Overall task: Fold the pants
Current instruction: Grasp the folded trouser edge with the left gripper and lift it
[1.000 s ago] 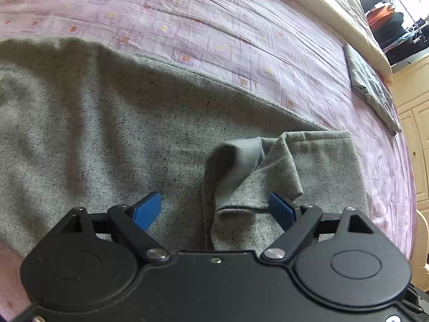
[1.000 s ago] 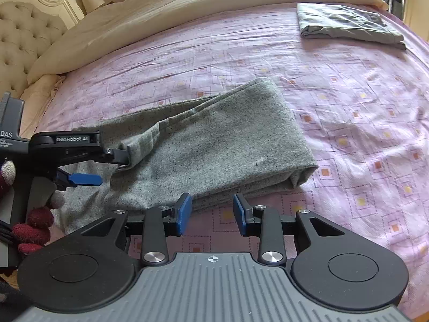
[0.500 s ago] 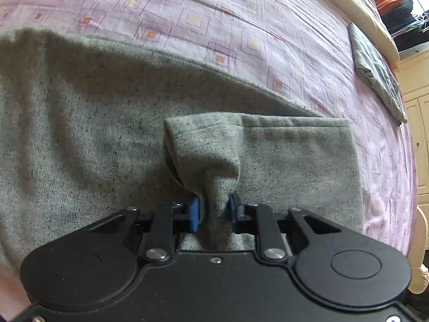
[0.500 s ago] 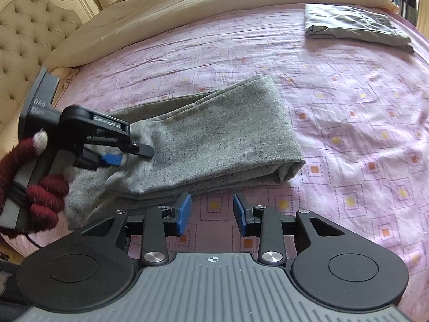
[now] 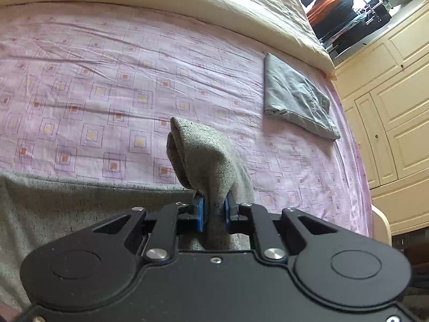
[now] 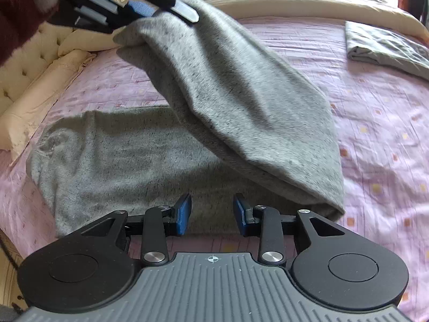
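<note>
Speckled grey knit pants (image 5: 203,155) bunch in closing left jaws (lifted); right jaws gape, empty.

My left tongs (image 5: 213,210) are closing on a bunched fold of the gray pants (image 5: 203,155), blue pads (image 5: 199,214) pressed against the cloth from both sides, and they hold that end raised above the bed (image 5: 107,86), pointing steeply down. My gloved left hand (image 6: 24,8) grips their handle. My right tongs (image 6: 212,213) hang just over the pants' near edge, jaws parted, gripping nothing.
</note>
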A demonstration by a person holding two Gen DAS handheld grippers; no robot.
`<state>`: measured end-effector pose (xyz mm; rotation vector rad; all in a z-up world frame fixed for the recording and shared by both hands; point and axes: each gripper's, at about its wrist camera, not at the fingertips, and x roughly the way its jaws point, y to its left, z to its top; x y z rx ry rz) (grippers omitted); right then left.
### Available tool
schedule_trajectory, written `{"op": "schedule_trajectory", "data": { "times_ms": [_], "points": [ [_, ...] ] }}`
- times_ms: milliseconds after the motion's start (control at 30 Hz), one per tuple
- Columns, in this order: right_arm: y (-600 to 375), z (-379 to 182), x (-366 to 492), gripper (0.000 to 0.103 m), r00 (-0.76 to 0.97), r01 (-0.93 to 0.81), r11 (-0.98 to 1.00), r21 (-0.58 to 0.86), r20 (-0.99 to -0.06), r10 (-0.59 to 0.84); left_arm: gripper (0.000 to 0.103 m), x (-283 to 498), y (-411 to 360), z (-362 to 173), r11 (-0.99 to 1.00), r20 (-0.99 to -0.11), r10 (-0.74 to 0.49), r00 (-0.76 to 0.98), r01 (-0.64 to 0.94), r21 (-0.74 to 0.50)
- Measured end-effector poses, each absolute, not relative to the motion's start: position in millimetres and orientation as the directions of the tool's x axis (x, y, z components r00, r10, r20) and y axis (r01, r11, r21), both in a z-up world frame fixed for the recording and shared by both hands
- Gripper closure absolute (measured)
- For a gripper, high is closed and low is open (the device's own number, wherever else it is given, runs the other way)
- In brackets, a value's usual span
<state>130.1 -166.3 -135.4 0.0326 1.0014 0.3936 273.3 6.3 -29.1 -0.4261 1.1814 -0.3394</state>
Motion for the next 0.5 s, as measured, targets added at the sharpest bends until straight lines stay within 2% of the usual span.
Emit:
{"op": "schedule_trajectory", "data": {
  "times_ms": [133,267,300,367,433,500],
  "points": [
    [-170,-145,146,0.070,0.504,-0.279,0.952,0.123,-0.826,0.254,0.084,274,14,-40,0.887,-0.837,-0.440,0.325,0.014,-0.461],
    [-202,-154,141,0.072,0.505,-0.125,0.991,-0.045,-0.863,0.025,0.083,266,35,-75,0.896,-0.878,-0.411,0.246,-0.068,-0.439],
    [-213,-156,137,0.077,0.490,-0.109,0.993,-0.034,-0.871,0.024,0.082,262,40,-87,0.894,-0.885,-0.414,0.213,-0.090,-0.439],
    [-228,-160,125,0.074,0.462,-0.101,0.994,-0.046,-0.887,0.006,0.082,254,48,-110,0.909,-0.911,-0.380,0.158,-0.119,-0.399],
    [-240,-164,117,0.074,0.437,-0.080,0.993,-0.083,-0.899,-0.040,0.078,247,51,-129,0.944,-0.945,-0.301,0.125,-0.102,-0.314],
    [-256,-161,113,0.074,0.423,-0.022,0.999,-0.043,-0.906,-0.030,0.062,239,56,-149,0.970,-0.972,-0.218,0.084,-0.093,-0.226]
  ]
}}
